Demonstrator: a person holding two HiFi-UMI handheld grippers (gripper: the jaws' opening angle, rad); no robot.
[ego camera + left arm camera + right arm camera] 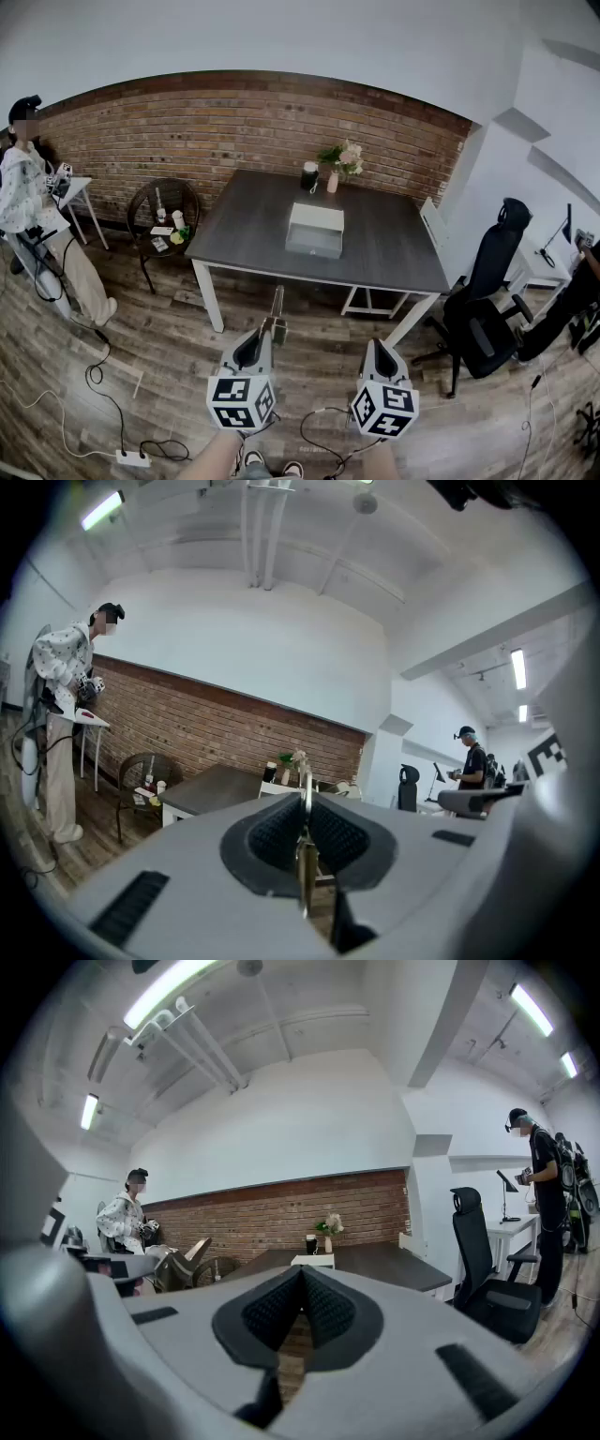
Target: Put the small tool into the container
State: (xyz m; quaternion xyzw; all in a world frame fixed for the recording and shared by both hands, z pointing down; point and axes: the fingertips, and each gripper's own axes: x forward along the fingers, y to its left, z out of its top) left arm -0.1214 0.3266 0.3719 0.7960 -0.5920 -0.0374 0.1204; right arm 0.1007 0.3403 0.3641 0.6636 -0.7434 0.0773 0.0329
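The left gripper (305, 810) is pinching the small tool (305, 864), a thin metal piece that is showing edge-on between the ribbed pads (277, 836). The tool is sticking out forward past the jaw tips, toward the table (394, 253). The right gripper (302, 1274) is keeping its jaws pressed together at the tips, and nothing is sitting between them. Both grippers are hovering over the wooden floor (169, 347), short of the table's near edge. The container (315, 231), a white open box, is standing on the dark tabletop well ahead of both pairs of jaws, roughly between the lines they are pointing along, and well apart from the tool. Farther beyond the jaws, past the container, a vase of flowers (339, 164) and a black cup (310, 174) are standing near the table's far edge. A black office chair (487, 300) is standing off to the right of the right jaws. A person (28, 187) is standing far off to the left of the left jaws, by the brick wall (234, 122).
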